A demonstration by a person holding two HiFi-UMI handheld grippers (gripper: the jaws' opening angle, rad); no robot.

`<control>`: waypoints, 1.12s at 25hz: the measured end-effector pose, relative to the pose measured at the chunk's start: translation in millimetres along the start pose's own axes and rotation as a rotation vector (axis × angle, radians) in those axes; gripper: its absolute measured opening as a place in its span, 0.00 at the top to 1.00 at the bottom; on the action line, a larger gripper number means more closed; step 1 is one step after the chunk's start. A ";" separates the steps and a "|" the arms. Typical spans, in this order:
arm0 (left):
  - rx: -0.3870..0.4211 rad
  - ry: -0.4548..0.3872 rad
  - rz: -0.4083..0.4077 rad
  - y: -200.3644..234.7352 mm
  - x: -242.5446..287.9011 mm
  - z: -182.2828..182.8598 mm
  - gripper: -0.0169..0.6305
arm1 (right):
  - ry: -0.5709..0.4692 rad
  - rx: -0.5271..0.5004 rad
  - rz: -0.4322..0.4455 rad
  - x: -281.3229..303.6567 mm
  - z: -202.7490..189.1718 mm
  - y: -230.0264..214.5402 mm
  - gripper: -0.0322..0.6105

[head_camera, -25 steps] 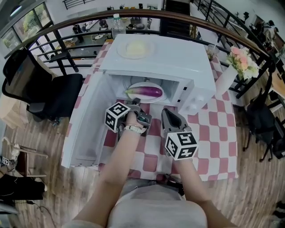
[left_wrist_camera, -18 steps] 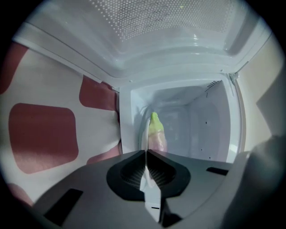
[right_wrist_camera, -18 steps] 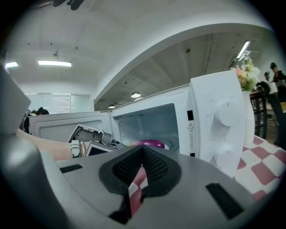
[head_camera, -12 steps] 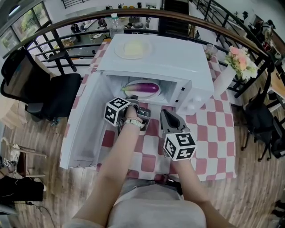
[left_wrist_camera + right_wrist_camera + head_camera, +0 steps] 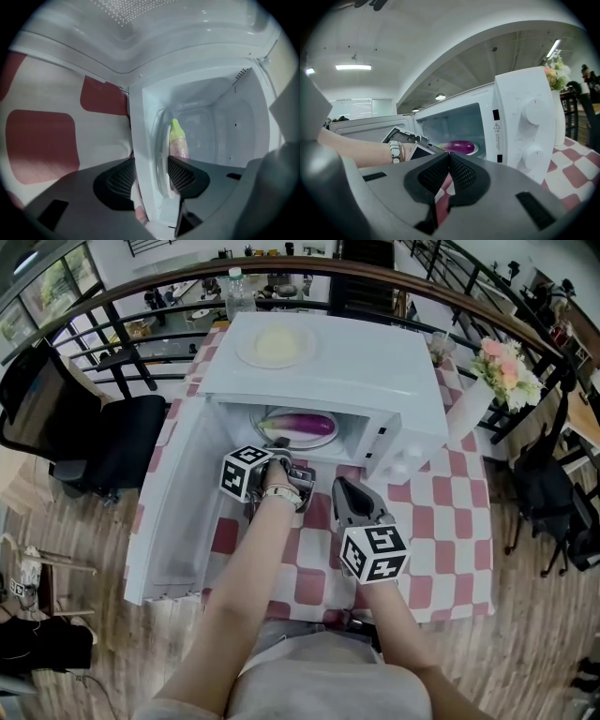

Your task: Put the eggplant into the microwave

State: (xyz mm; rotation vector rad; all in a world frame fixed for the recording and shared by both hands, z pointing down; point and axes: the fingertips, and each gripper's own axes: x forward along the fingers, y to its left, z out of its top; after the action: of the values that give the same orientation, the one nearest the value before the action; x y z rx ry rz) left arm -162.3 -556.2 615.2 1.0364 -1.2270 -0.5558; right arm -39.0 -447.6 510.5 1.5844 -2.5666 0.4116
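Standing on the red-and-white checked bench (image 5: 450, 521), the white box-shaped microwave (image 5: 328, 352) has its white door (image 5: 173, 512) swung wide to the left. Inside, a round white plate (image 5: 328, 440) bears the long purple eggplant (image 5: 305, 424). The left gripper (image 5: 150, 176) is at the cavity mouth, its jaws opening, the plate's near rim between them but not pressed. The right gripper (image 5: 449, 161) has its 2 jaws closed on nothing. Placement looks done, so the next move is likely backing out clear of the plate.
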 end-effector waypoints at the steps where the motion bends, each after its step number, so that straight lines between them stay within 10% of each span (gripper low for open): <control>1: -0.002 -0.004 0.001 -1.0 1.9 0.6 0.66 | 0.005 0.002 -0.002 -0.1 -1.0 -0.4 0.91; 28: 0.072 0.079 -0.029 -42.4 -54.1 -13.3 0.66 | 0.035 0.053 0.004 -19.0 51.7 17.1 0.91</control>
State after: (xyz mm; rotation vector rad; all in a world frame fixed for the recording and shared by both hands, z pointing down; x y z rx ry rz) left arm -158.2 -526.8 551.9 1.1287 -1.1708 -0.4916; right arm -42.5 -438.4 453.7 1.5742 -2.5540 0.5073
